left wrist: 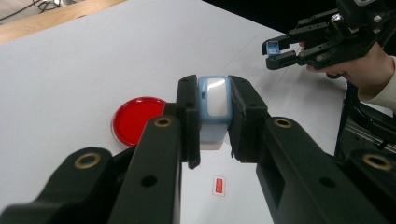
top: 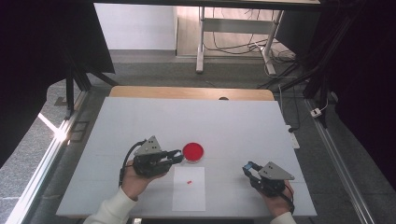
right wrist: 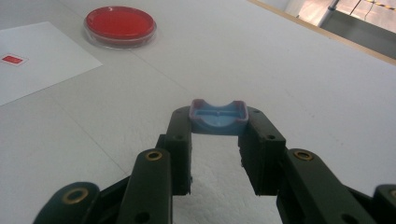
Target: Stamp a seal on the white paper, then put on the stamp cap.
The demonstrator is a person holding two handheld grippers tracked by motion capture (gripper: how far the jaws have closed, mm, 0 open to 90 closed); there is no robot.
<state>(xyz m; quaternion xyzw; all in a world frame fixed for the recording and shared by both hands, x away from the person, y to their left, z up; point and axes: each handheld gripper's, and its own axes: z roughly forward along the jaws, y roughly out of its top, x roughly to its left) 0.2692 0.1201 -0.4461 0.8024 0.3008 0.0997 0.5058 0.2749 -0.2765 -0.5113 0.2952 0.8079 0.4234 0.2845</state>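
My left gripper (left wrist: pixel 215 91) is shut on a small light-blue case (left wrist: pixel 214 112) with a shiny pale face, held above the table. In the high view the left gripper (top: pixel 176 156) hovers just left of a round red dish (top: pixel 193 152). My right gripper (right wrist: pixel 218 122) is shut on a blue lid-like piece (right wrist: pixel 218 115) with a curved notch in its edge. It is at the front right of the table (top: pixel 248 167), and it also appears in the left gripper view (left wrist: pixel 276 52), with the blue piece between its tips.
A white paper sheet (top: pixel 189 189) lies at the front middle of the table, with a small red label (top: pixel 189 182) on it. The white tabletop (top: pixel 196 121) stretches back to a wooden edge (top: pixel 187 92). Metal rails and cables run along both sides.
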